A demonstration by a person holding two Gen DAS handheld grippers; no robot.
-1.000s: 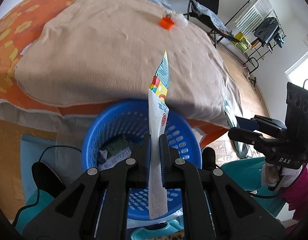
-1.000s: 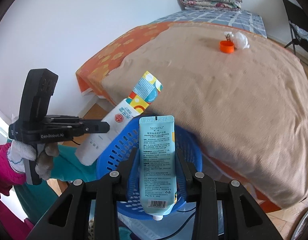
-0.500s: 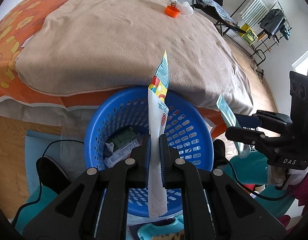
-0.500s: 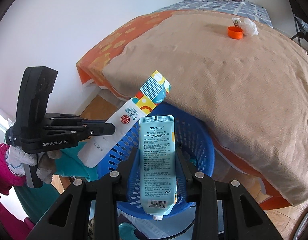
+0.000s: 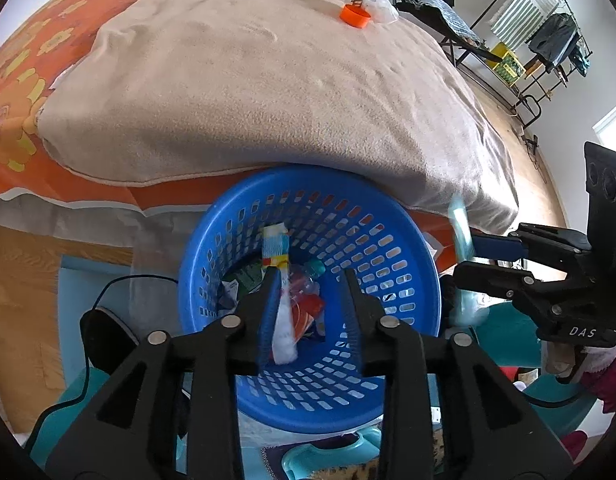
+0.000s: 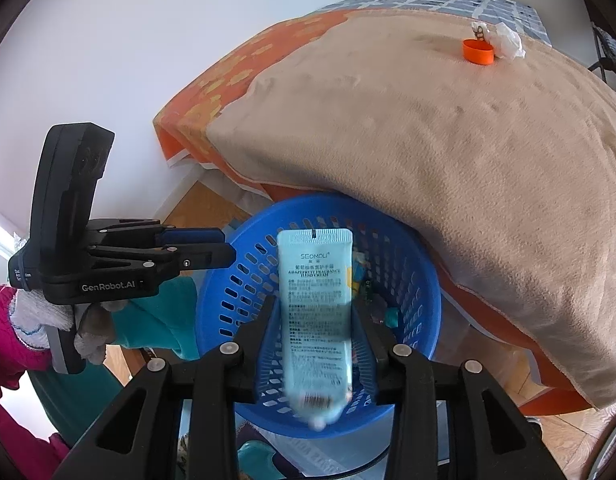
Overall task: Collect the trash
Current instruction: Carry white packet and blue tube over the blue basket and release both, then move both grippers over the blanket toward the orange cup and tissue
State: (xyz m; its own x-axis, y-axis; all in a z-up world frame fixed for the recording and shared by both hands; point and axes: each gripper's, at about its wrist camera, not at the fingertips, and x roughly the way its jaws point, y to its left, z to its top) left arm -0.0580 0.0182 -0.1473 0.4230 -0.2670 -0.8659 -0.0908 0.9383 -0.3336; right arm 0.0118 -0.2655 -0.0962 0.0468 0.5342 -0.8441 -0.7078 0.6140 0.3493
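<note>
The white toothpaste tube [image 5: 282,304] hangs over the blue basket [image 5: 400,236] beside the bed [image 5: 268,92], against one pad of the left gripper [image 5: 310,280], whose jaws are opening and no longer pinch it. The pale blue hand cream tube [image 6: 316,304] sits between the right gripper's [image 6: 316,312] opening jaws, above the same basket.

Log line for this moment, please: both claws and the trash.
left claw: opening, white tube dropping | right claw: opening, hand cream tube slipping | blue basket below
</note>
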